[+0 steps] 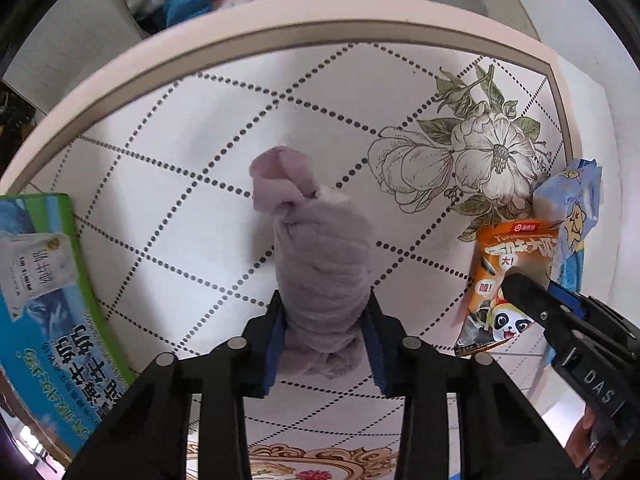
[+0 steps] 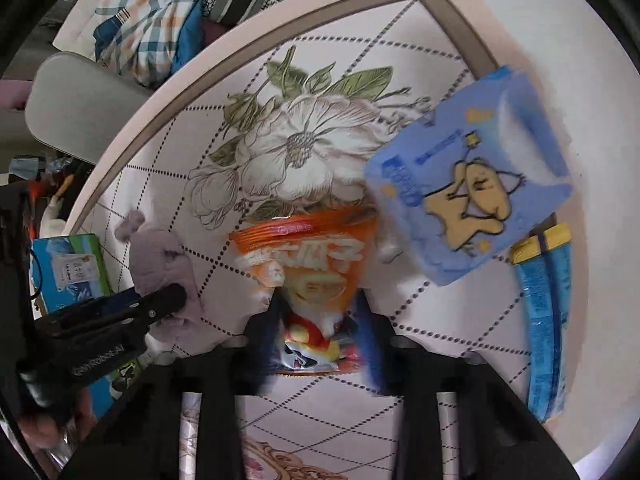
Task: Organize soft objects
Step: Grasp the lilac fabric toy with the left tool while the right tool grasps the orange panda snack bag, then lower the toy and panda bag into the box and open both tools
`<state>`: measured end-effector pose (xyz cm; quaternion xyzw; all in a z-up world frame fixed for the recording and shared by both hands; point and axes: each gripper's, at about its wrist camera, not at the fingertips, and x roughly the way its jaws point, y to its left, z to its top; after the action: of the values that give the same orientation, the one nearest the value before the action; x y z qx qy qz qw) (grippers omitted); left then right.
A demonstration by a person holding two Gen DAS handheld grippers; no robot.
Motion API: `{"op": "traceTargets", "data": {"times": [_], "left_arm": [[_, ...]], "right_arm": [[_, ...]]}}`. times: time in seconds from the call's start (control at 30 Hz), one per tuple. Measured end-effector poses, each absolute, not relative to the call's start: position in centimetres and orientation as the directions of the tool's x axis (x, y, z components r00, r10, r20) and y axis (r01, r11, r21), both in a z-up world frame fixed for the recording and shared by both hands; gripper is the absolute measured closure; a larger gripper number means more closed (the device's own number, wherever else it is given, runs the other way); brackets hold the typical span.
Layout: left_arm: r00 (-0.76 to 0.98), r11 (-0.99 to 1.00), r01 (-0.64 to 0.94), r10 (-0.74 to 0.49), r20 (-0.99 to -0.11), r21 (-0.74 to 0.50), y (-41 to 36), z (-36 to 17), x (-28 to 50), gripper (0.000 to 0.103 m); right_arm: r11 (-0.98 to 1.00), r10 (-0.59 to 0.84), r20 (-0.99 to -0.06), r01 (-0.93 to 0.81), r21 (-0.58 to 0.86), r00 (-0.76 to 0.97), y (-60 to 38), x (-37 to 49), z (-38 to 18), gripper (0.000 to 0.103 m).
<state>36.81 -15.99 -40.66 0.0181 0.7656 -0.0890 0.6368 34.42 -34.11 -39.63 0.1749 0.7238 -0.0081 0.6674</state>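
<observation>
Nearest on the table, the left gripper pinches the near end of a lilac cloth bundle: light, limp, best held mid-roll. Right of it, the right gripper clamps a crinkly, slippery orange snack bag; farther right lies a blue tissue pack.

1 lilac towel | 1 orange snack bag | 1 blue pack | 1 green box

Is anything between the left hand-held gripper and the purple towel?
No. The left hand-held gripper already has its fingers closed on the rolled purple towel. The orange snack bag lies off to the right, apart from it.
</observation>
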Motion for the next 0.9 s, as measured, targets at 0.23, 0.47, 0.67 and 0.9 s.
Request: {"op": "traceTargets", "data": {"times": [0.23,0.47,0.67,0.9], "left_arm": [[-0.121,0.98,0.161,-0.098,-0.988,-0.117,-15.8,-37.8,35.5,0.074],[-0.028,0.974,0.152,-0.167,-0.986,-0.169,-13.2,-32.2,33.4,0.074],[0.058,0.965,0.128,-0.236,-0.97,-0.227,-7.5,-25.7,31.2,0.074],[0.108,0.97,0.081,-0.239,-0.965,-0.231,2.8,-22.0,29.2,0.074]], "right_arm": [[0.955,0.191,-0.981,0.235,0.182,-0.019,-31.7,34.2,-37.9,0.08],[0.945,0.229,-0.971,0.222,0.239,0.07,-29.7,32.4,-32.5,0.082],[0.937,0.293,-0.945,0.153,0.314,0.144,-25.1,29.5,-26.3,0.082],[0.924,0.371,-0.912,0.03,0.382,0.172,-16.5,26.9,-20.8,0.082]]}}
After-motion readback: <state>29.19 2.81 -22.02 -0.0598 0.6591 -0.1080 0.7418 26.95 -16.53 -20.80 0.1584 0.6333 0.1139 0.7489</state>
